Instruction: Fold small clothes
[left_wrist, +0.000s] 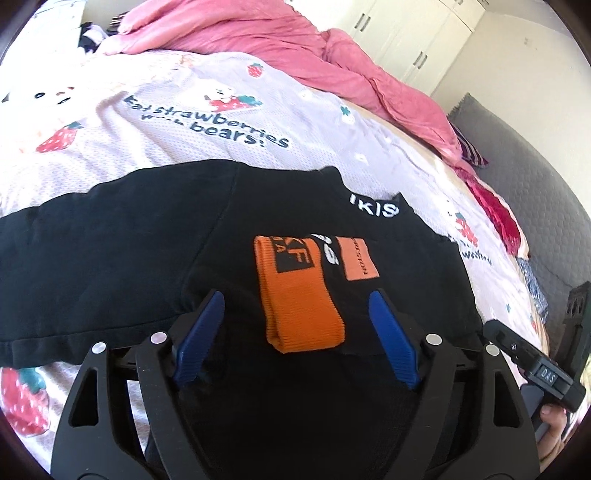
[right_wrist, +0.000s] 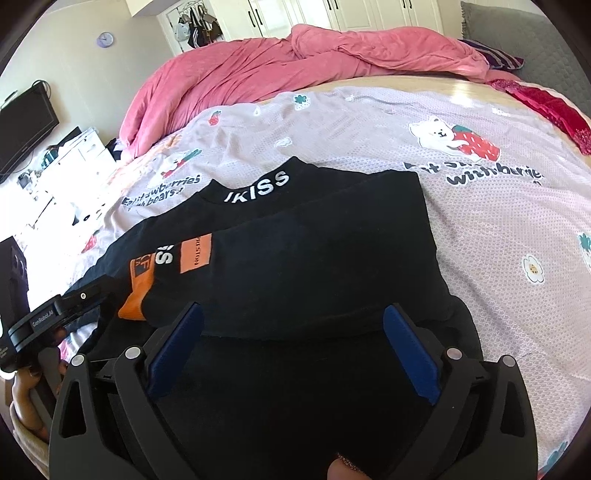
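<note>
A black top (left_wrist: 122, 240) with white collar lettering lies flat on the bed, its sleeves folded inward. One sleeve ends in an orange cuff (left_wrist: 299, 302) on the garment's middle. My left gripper (left_wrist: 299, 306) is open, its blue pads either side of the cuff, just above it. In the right wrist view the black top (right_wrist: 325, 266) fills the centre, with the orange cuff (right_wrist: 138, 295) at the left. My right gripper (right_wrist: 293, 321) is open over the folded sleeve near the hem. Each view shows the other gripper at its edge.
The bed has a lilac bedsheet (right_wrist: 480, 229) printed with bears and strawberries. A crumpled pink duvet (right_wrist: 280, 62) lies at the far side. A red cloth (right_wrist: 554, 107) and a grey headboard (left_wrist: 535, 177) are at one end. White wardrobes (left_wrist: 406, 33) stand behind.
</note>
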